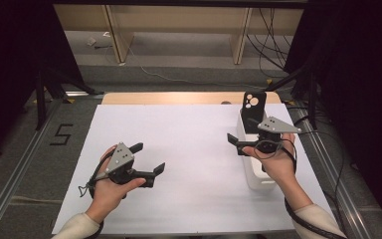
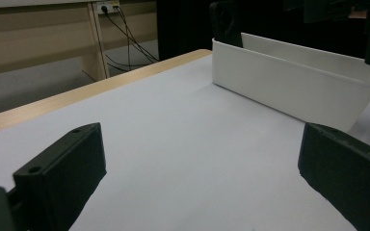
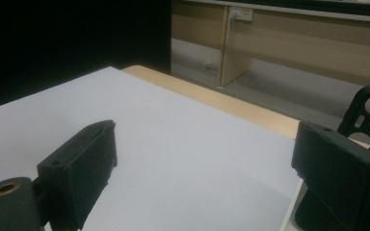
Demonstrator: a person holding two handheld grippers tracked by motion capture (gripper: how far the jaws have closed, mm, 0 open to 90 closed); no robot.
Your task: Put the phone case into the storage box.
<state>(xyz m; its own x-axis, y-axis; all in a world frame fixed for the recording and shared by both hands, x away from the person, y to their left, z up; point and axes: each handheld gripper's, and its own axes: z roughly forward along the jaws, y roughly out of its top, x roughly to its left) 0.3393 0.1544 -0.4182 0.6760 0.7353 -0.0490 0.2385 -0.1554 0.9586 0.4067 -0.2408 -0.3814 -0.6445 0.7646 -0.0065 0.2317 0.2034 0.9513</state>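
I see the black phone case (image 1: pixel 254 110) standing up in the far end of the white box (image 1: pixel 255 175), by the table's (image 1: pixel 179 149) right edge. My right gripper (image 1: pixel 235 143) hovers just beside it, jaws spread, pinching nothing. My left gripper (image 1: pixel 148 162) waits near the left edge, spread too.

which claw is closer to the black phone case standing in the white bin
Right. The right claw hovers just beside the phone case at the white bin; the left claw sits far across the table, open and empty.

Wood table (image 1: pixel 129 98) w/ white sheet (image 1: pixel 189 164); white bin (image 1: pixel 256 179) on sheet, right side.
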